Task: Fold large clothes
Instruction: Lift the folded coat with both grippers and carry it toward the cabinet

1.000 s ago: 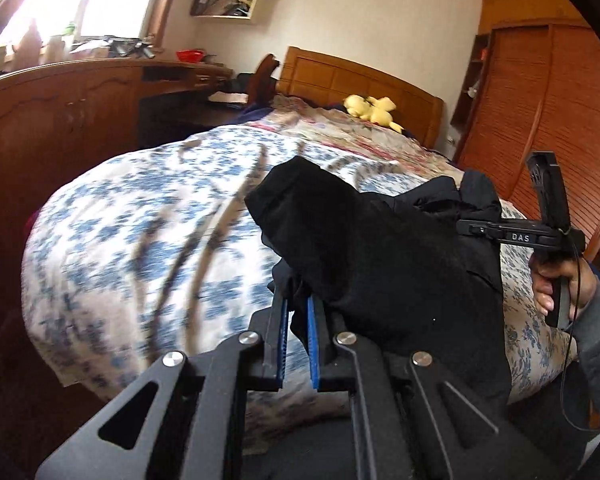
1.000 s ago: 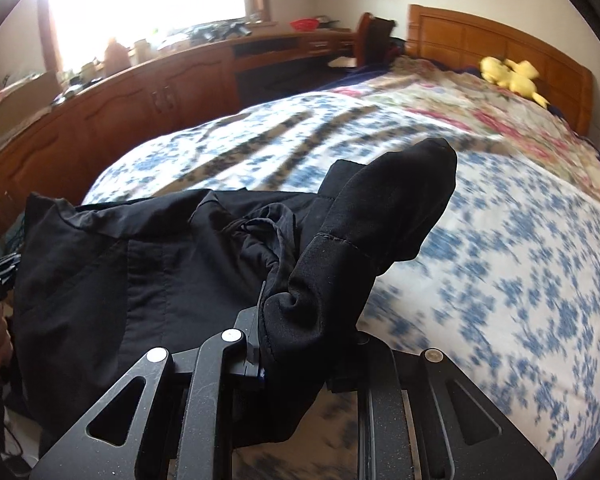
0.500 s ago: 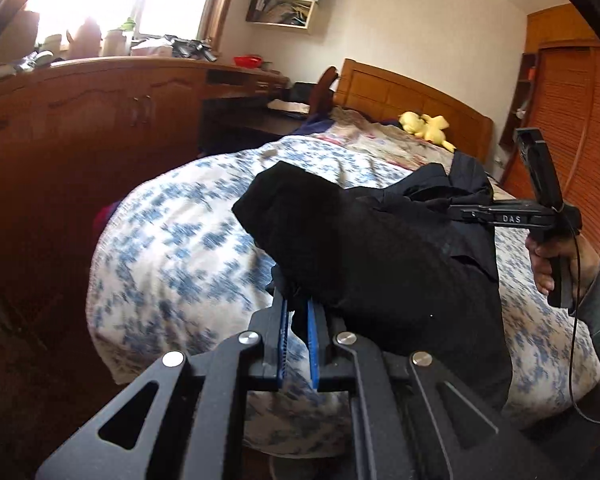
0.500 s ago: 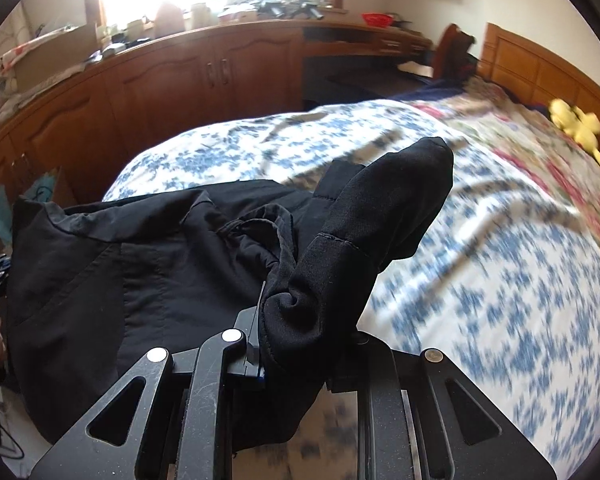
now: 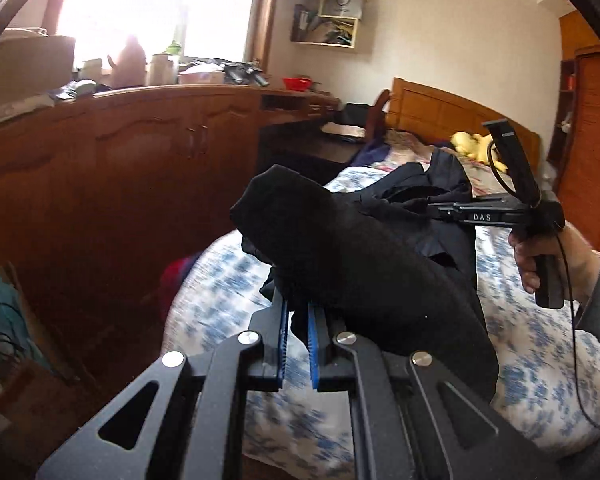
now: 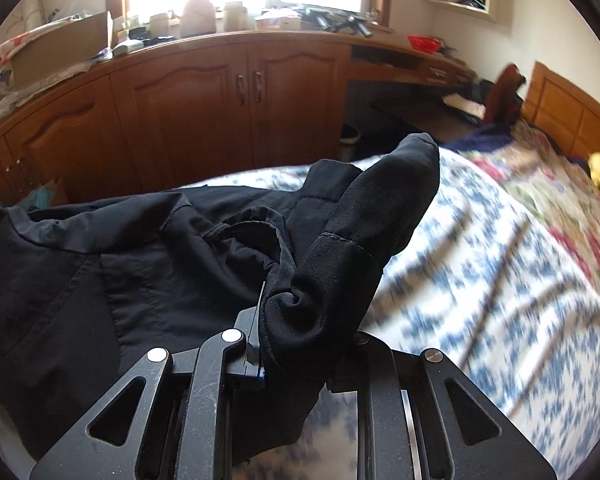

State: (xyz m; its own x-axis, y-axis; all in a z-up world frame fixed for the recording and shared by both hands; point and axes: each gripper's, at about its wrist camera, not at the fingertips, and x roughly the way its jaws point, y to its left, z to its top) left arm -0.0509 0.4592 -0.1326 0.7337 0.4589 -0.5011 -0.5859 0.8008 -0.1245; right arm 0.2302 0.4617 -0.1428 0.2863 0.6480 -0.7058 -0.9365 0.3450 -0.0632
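Observation:
A large black garment [image 5: 364,264] hangs stretched between both grippers above the bed. My left gripper [image 5: 298,316] is shut on one bunched corner of it, blue pads pinching the cloth. My right gripper [image 6: 300,320] is shut on another bunched end; the cloth hides its fingertips. The garment [image 6: 100,272] spreads to the left in the right wrist view, with seams and a pocket showing. The right gripper also shows in the left wrist view [image 5: 496,212], held in a hand at the right.
The bed with a blue-flowered quilt [image 6: 500,300] lies below and to the right. Wooden cabinets [image 6: 204,96] with a cluttered top run along the window wall. A desk and chair [image 6: 496,92] stand by the headboard. A yellow soft toy [image 5: 472,144] lies near the pillows.
Both grippers have swung left and back from the bed with the garment still held, so the cabinets and window now fill more of both views. The grip is unchanged.

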